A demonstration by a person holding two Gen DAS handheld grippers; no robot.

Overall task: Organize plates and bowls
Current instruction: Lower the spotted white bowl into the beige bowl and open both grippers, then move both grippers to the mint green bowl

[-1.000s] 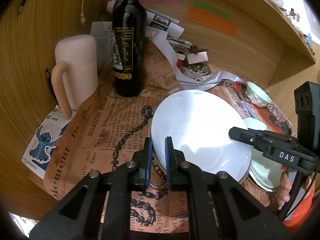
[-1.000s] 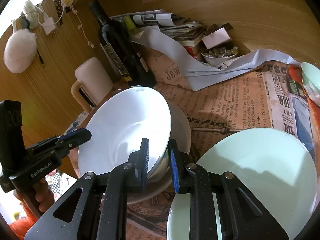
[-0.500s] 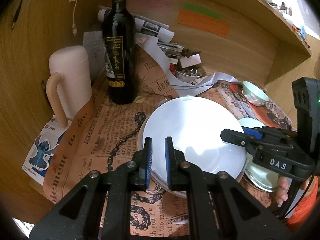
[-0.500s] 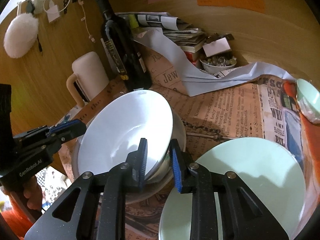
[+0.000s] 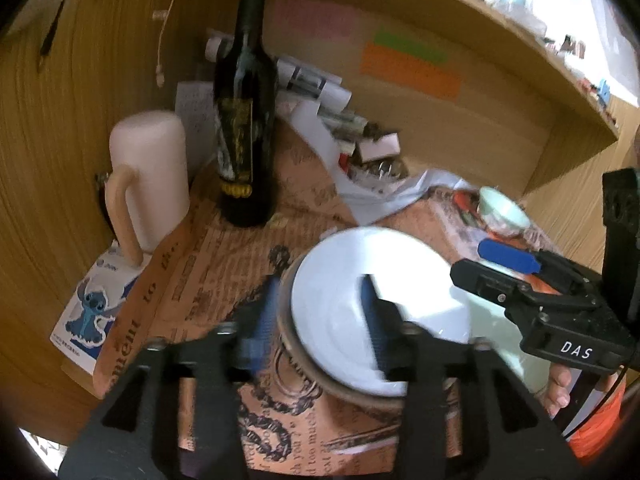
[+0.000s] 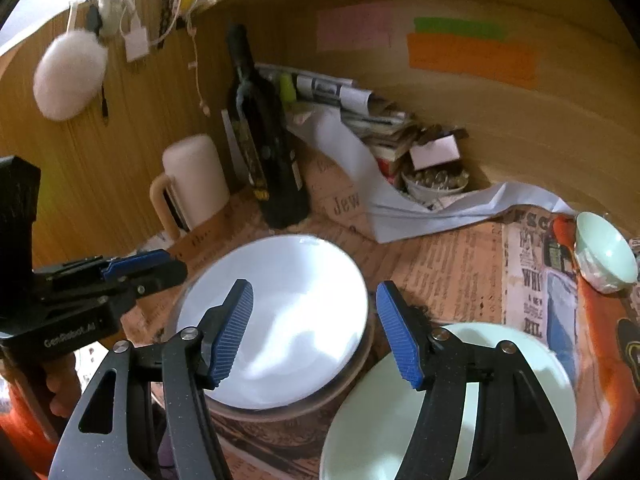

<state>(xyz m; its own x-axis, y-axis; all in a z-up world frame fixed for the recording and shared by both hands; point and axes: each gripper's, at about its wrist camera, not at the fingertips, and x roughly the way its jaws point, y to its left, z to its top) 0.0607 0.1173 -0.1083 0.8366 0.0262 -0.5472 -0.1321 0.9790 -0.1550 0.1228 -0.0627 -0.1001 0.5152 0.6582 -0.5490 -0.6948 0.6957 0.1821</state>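
A white plate (image 5: 380, 300) (image 6: 280, 320) lies flat on top of a brown-rimmed plate (image 6: 280, 410) on the newspaper-print cloth. My left gripper (image 5: 318, 320) is at the stack's left rim and its jaws are opening; the rim lies between the blurred fingers, which do not press on it. My right gripper (image 6: 316, 336) hangs over the stack's right side, its jaws opening too and gripping nothing. A pale green plate (image 6: 460, 400) lies just right of the stack. A small pale green bowl (image 6: 604, 256) stands at the far right.
A dark wine bottle (image 5: 244, 140) and a cream mug (image 5: 150, 172) stand behind the stack on the left. A heap of papers (image 6: 380, 120) and a small bowl of oddments (image 6: 434, 182) fill the back corner. Wooden walls close in behind and on the left.
Both grippers were shut on the white plate's rim and have let go, their jaws spreading wide. The plate has settled flat on the stack. The right gripper rose a little.
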